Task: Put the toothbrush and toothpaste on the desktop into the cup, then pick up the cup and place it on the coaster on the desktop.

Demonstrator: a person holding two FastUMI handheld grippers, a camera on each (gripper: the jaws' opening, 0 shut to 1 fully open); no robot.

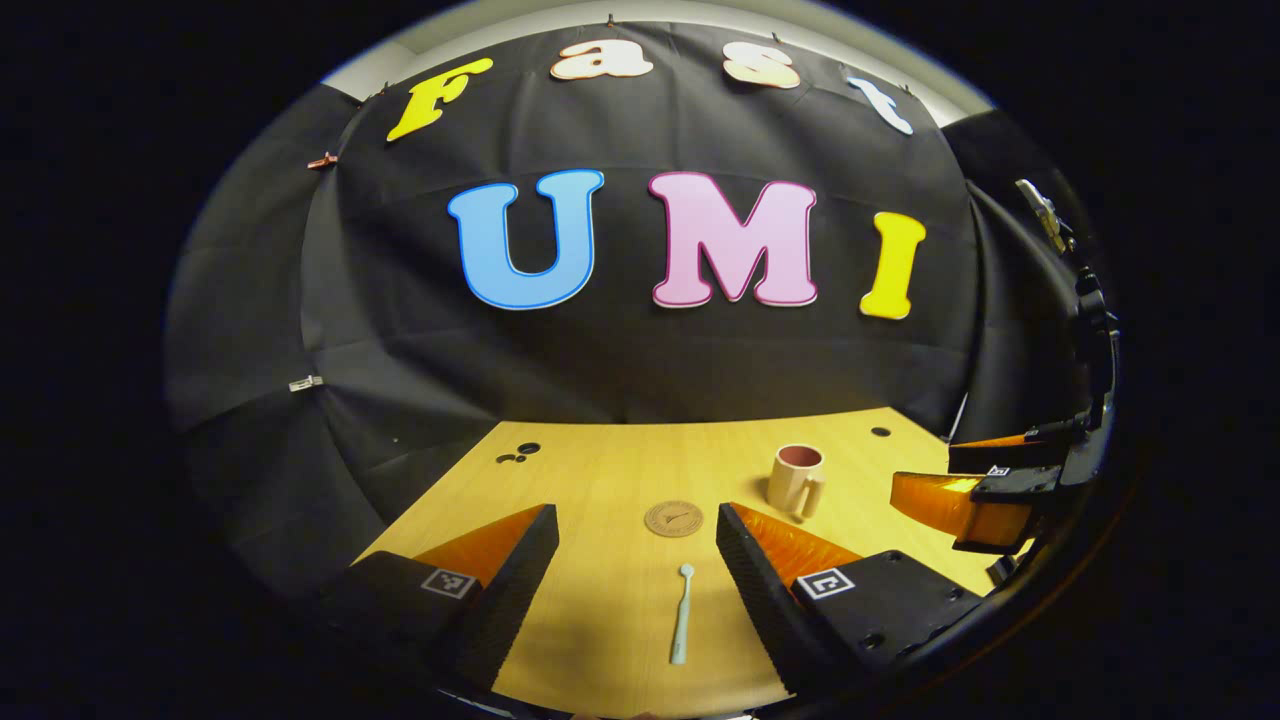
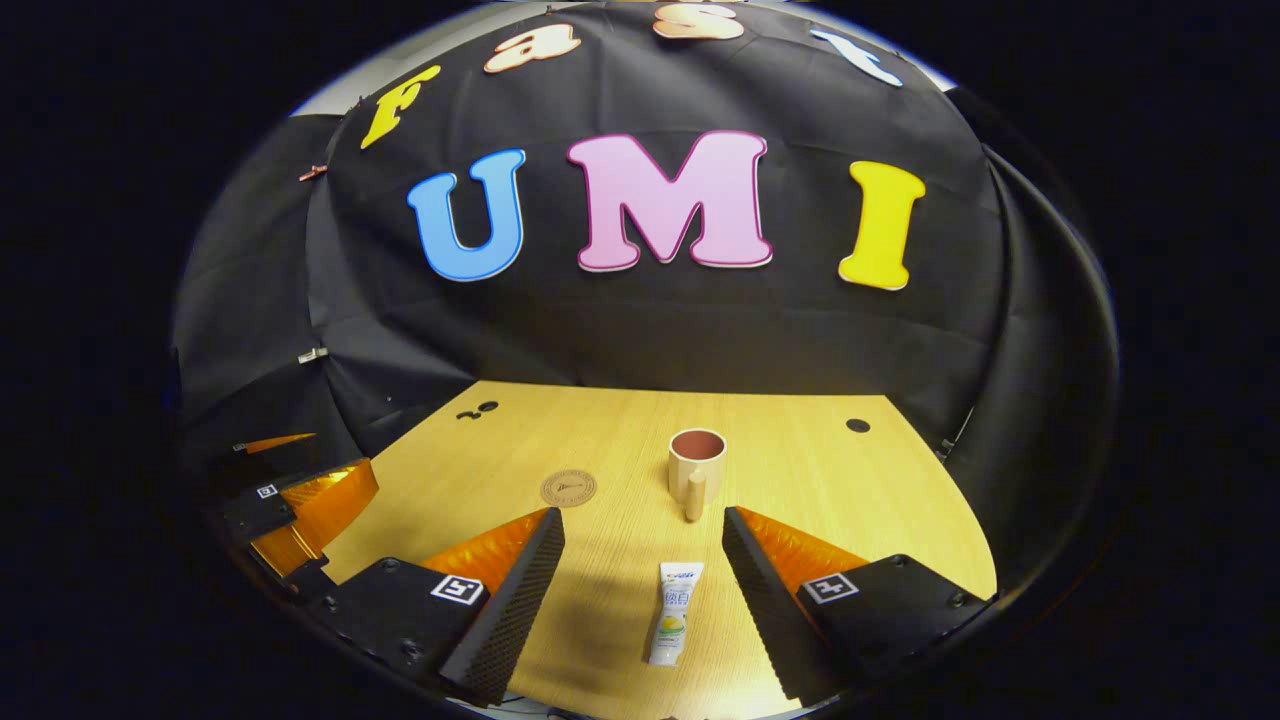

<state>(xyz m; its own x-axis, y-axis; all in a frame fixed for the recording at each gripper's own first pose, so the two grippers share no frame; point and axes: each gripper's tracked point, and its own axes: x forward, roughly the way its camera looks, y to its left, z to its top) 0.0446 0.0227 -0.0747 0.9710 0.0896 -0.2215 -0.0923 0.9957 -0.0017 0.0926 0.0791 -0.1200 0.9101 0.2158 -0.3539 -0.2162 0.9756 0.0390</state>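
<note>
Toothbrush (image 1: 681, 614) flat between the spread left gripper (image 1: 637, 545), toothpaste (image 2: 676, 626) between the spread right gripper (image 2: 643, 545).

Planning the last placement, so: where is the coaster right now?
In the left gripper view the coaster lies flat on the desktop, beyond the toothbrush tip, left of the cup.

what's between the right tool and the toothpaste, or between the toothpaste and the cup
Nothing visible. In the right gripper view the white toothpaste tube lies flat on the wooden desktop between the open right tool's fingers, and only bare wood separates it from the upright beige cup with a pink inside.
</note>
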